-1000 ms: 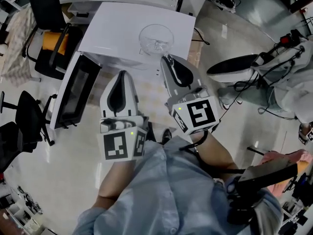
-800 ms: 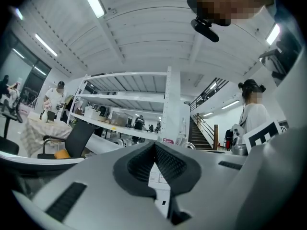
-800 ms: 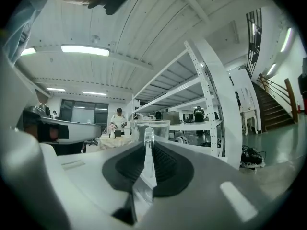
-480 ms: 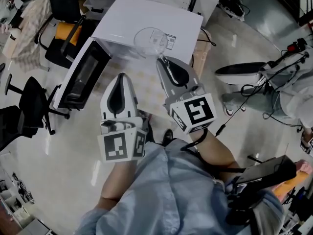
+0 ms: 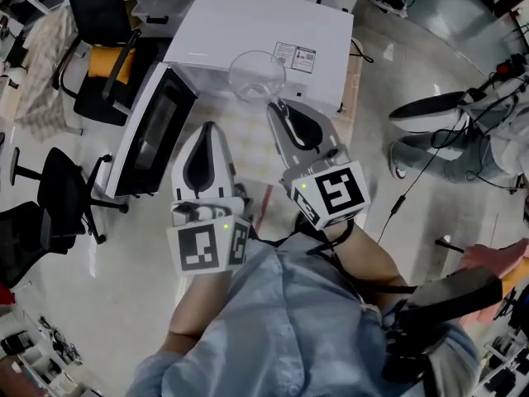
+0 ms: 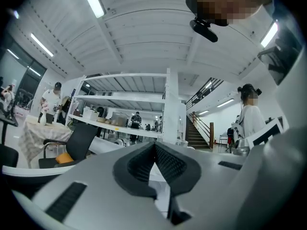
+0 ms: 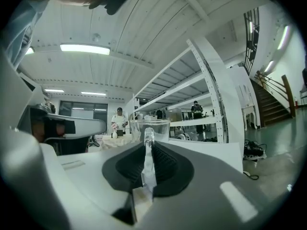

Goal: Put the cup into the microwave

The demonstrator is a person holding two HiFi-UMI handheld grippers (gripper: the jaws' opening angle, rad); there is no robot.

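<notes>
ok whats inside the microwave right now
Cannot tell: the microwave has its door swung open, but its white top covers the cavity from above. The cup is outside, at its front edge, its handle pinched in the right gripper.

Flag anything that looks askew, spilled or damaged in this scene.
Nothing stands out. The clear cup is upright and looks empty, pinched by its handle in the right gripper. The microwave has its door open, which suits the task. No spill or damage shows.
</notes>
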